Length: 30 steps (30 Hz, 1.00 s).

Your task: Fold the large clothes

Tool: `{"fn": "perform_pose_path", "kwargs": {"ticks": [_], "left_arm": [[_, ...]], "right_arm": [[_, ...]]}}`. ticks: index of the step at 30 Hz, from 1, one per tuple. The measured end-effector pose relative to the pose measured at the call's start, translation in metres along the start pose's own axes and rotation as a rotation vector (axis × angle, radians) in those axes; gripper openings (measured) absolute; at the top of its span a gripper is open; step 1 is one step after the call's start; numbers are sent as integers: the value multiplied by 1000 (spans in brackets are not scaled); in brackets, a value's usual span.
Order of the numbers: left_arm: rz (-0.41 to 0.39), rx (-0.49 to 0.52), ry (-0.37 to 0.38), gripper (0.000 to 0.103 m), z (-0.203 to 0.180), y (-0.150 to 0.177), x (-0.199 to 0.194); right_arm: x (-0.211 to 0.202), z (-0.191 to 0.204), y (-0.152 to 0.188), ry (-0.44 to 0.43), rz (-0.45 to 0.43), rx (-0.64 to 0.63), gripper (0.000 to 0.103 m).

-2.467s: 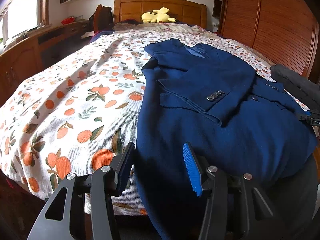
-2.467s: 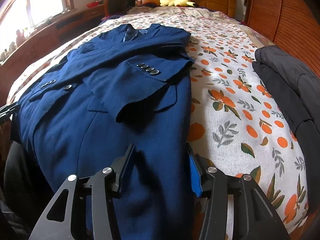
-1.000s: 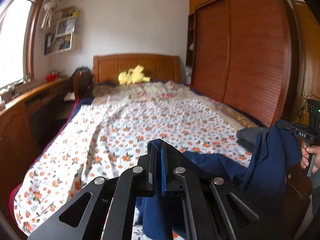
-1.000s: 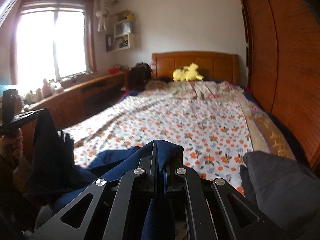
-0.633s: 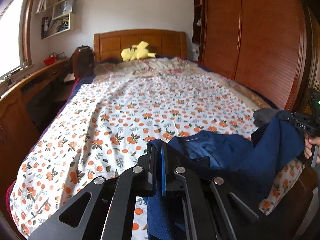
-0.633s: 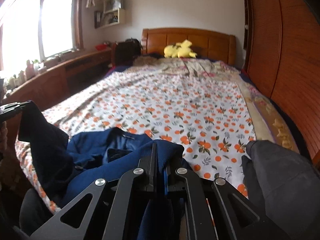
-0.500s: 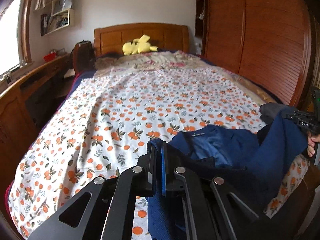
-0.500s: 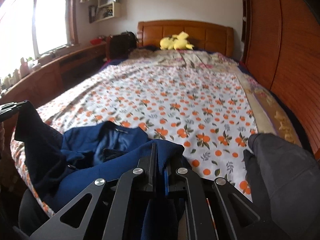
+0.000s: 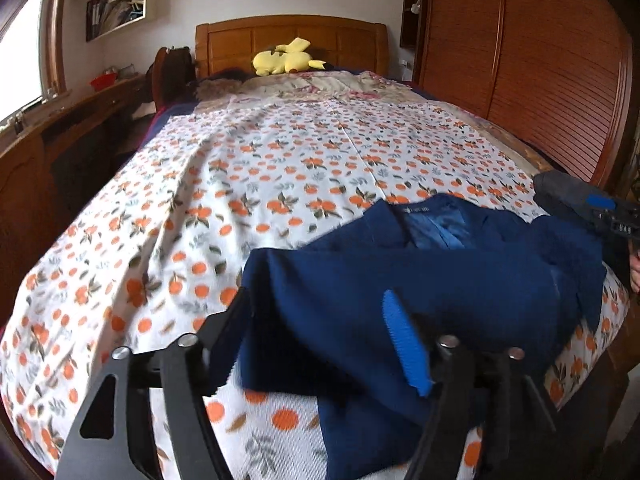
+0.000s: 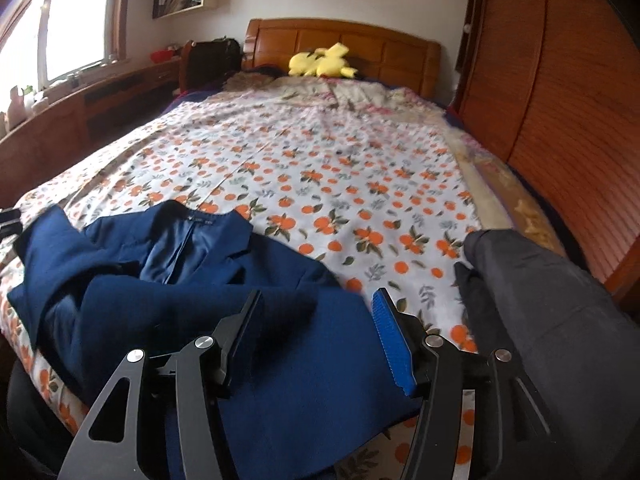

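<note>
A navy blue suit jacket [image 9: 440, 280] lies bunched and folded over at the foot of the bed, collar and lining facing up; it also shows in the right wrist view [image 10: 224, 304]. My left gripper [image 9: 316, 336] is open, its jaws spread just above the jacket's near left edge. My right gripper [image 10: 320, 336] is open over the jacket's near right edge. Neither holds cloth. The right gripper's body [image 9: 612, 216] shows at the far right of the left wrist view.
The bed has an orange-print white sheet [image 9: 280, 168] and a wooden headboard [image 9: 292, 40] with a yellow plush toy [image 9: 286, 58]. A dark grey garment [image 10: 552, 320] lies on the bed's right side. A wooden wardrobe [image 9: 540, 60] stands right, a desk [image 9: 60, 120] left.
Both grippers were shut on the jacket's hem and held it up; they have lowered it forward onto the bed and opened, letting the cloth go. The jacket now lies folded over.
</note>
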<state>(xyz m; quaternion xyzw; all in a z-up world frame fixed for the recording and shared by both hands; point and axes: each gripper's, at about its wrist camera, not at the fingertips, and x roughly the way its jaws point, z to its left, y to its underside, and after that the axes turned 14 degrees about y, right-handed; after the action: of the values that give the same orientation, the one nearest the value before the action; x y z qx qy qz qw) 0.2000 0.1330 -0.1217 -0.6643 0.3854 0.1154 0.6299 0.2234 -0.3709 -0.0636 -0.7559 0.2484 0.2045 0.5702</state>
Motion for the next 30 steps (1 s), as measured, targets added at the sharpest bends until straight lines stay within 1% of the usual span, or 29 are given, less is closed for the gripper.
{"fn": "perform_pose_path", "kwargs": {"ticks": [2,8,10,12,16,17,18,20,21,24,30], "left_arm": [[1,4,-7,75,-1,9,-3],[5,10,-19,75,-6,26,-9],[2,4,-13,75,-7,31,-11],[0,7,-16,78,-10,34,-12],[0,13,-15,78,-15,41,-14],[1,13,-15,80,-16,42,-14],[1,13,-19,89,-17,44,-14],[-13,18,-23,96,-20,48,-17],[-15,20,-22,98,-21,49,-17],[-13,13,-20,100,-23,53,-17],[-5,0,-4,100,-26,61,-14]], "right_arm": [[-6,6,-3,1,-11,-17,54],[-18,51,-8,-119,-24,-72,54],[-23,72,-8,-173,-28,-83,54],[-27,93,-6,-226,-24,-106,54],[-34,130,-3,-307,-15,-155,53],[-37,140,0,-323,-13,-172,52],[-40,152,2,-344,-11,-198,52],[-44,167,6,-374,-6,-223,52],[-45,174,9,-386,-3,-236,52],[-45,196,15,-413,14,-279,52],[-42,215,29,-429,50,-334,52]]}}
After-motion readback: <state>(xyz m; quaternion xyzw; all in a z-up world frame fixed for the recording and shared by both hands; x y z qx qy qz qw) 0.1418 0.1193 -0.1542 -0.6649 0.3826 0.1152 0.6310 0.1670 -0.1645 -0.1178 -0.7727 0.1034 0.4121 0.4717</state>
